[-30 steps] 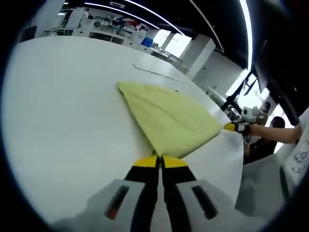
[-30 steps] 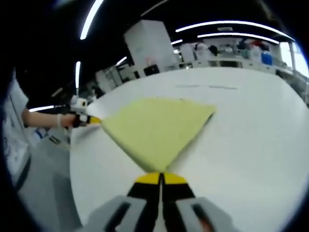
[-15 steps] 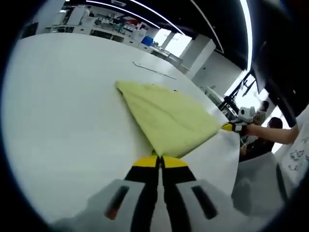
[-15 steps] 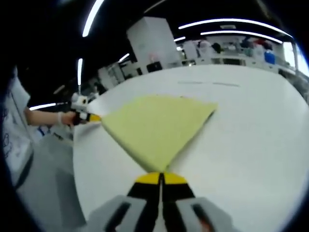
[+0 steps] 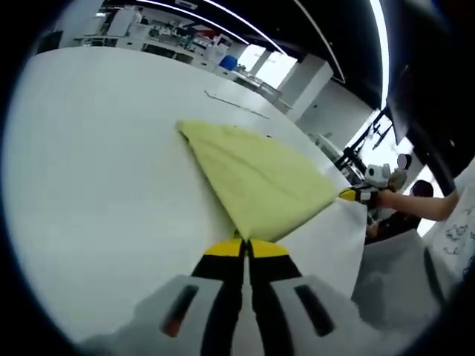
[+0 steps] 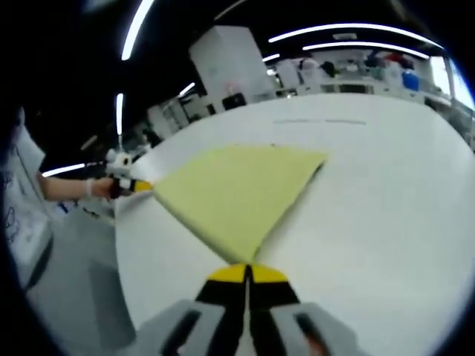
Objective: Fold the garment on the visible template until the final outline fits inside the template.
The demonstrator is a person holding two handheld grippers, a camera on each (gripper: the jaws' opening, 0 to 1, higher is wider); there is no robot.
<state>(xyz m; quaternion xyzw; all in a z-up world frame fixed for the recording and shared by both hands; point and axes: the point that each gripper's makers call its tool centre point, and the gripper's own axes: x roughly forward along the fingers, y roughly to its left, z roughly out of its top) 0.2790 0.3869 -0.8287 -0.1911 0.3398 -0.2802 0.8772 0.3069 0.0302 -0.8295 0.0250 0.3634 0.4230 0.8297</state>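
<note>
A pale yellow folded garment (image 5: 256,182) lies stretched on the white table (image 5: 96,170). My left gripper (image 5: 246,243) is shut on its near corner. At the right of the left gripper view my right gripper (image 5: 349,195) pinches the garment's other near corner by the table edge. In the right gripper view the garment (image 6: 234,193) spreads as a wedge from my right gripper (image 6: 246,268), which is shut on its tip. My left gripper (image 6: 141,186) holds the corner at the left there. Thin dark template lines (image 5: 237,108) mark the table beyond the garment, template lines (image 6: 319,121).
The table edge (image 5: 355,259) runs close on the right of the left gripper view, with floor below. A person's forearm (image 5: 415,204) reaches in at the right. Shelves and benches with boxes (image 6: 349,74) stand far behind the table.
Both grippers keep their hold on the garment's corners. The views have shifted only slightly; the garment stays stretched in the same place.
</note>
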